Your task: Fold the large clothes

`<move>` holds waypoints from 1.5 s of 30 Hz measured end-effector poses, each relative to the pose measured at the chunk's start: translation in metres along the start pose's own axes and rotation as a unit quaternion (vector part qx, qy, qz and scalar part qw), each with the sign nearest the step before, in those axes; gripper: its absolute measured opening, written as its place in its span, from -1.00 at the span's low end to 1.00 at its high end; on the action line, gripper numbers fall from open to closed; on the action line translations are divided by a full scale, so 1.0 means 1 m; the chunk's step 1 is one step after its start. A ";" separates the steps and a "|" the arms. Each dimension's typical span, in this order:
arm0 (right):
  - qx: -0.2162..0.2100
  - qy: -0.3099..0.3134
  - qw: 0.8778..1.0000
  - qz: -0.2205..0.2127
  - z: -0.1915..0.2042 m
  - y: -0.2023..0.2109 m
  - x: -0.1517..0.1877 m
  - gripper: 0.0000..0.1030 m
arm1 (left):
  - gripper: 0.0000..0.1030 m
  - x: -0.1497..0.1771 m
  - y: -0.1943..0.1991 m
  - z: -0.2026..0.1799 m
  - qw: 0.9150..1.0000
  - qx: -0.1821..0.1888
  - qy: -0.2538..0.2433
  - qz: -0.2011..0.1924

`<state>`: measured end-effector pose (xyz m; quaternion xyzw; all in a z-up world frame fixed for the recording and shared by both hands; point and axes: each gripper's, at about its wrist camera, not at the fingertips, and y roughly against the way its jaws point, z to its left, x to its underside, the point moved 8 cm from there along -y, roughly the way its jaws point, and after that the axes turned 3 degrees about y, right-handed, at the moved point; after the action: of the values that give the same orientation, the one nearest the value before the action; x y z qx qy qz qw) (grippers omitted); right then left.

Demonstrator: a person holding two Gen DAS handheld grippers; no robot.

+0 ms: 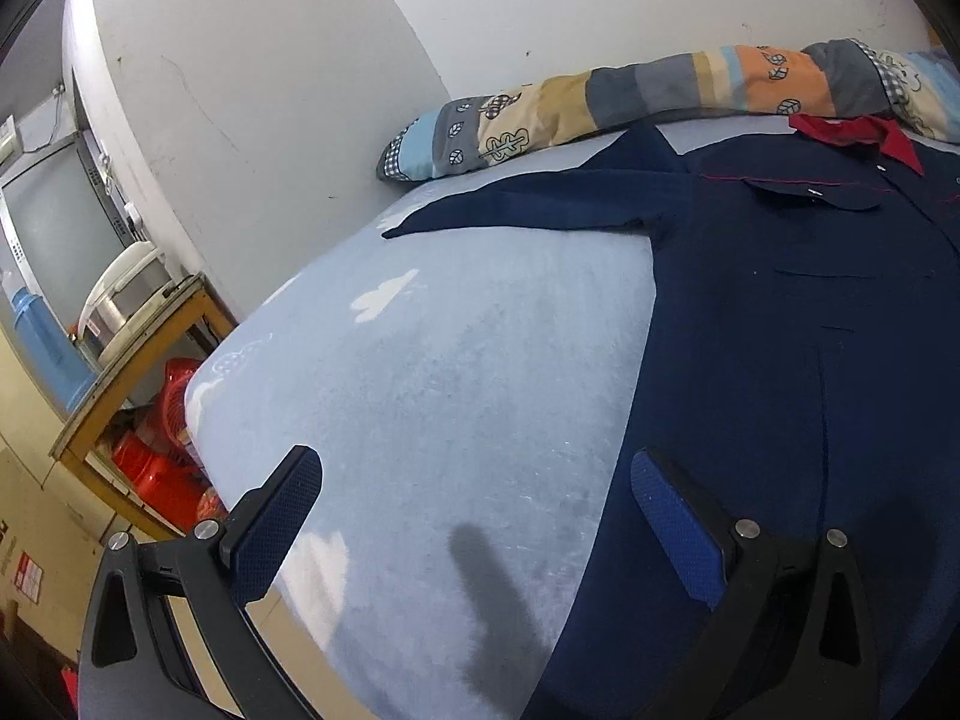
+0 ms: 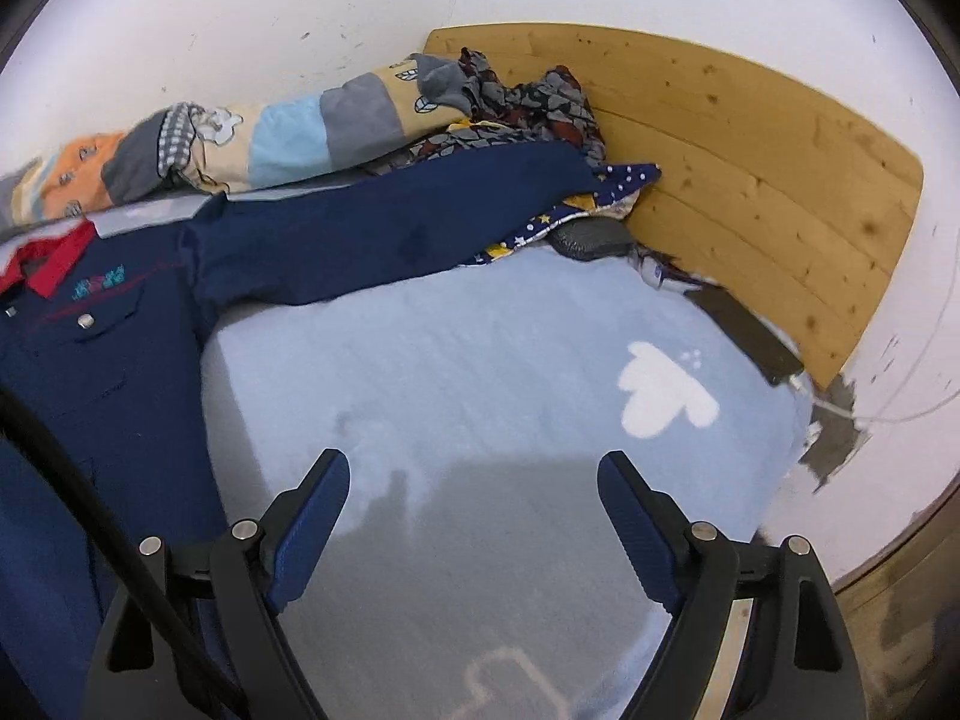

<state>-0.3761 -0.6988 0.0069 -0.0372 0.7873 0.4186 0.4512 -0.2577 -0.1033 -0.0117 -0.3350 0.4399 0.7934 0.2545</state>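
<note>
Garment: navy shirt [image 1: 780, 312] with red collar [image 1: 852, 132], spread flat and face up on the bed [image 1: 456, 372], front buttoned, chest pocket flaps showing. Collar end lies nearest the quilt roll, hem end nearest the cameras. One sleeve [image 1: 522, 204] stretches out flat from the shirt body over the pale blue sheet; the other sleeve [image 2: 384, 228] stretches the opposite way, its cuff end resting on a star-print cloth [image 2: 570, 210] beside the headboard.

Bedding: patchwork quilt roll [image 1: 630, 102], lying along the wall just beyond the shirt's collar. Dark patterned cloth [image 2: 516, 102] heaped at the quilt's end, against the wooden headboard [image 2: 750, 168].

Left gripper [image 1: 474, 498]: jaws spread wide, nothing between them. It hangs above the sheet at the shirt's lower side edge; one finger sits over the navy fabric, the other over bare sheet. Contact with the cloth cannot be told.

Right gripper [image 2: 474, 498]: jaws standing apart, nothing between them, over bare sheet just off the shirt's other side.

Furniture: wooden side table [image 1: 132, 372] off the bed's edge, away from the shirt, bearing a rice cooker [image 1: 126, 294]; red plastic items [image 1: 162, 450] beneath.
</note>
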 end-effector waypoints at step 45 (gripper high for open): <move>-0.392 -0.009 0.918 -0.055 0.126 0.167 -0.080 0.98 | 1.00 -0.101 0.126 -0.115 0.960 0.272 0.050 -0.030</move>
<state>-0.3161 -0.5290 0.1399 -0.2511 0.5530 0.6682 0.4297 -0.2451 -0.2756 0.0865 -0.3056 0.6411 0.6178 0.3375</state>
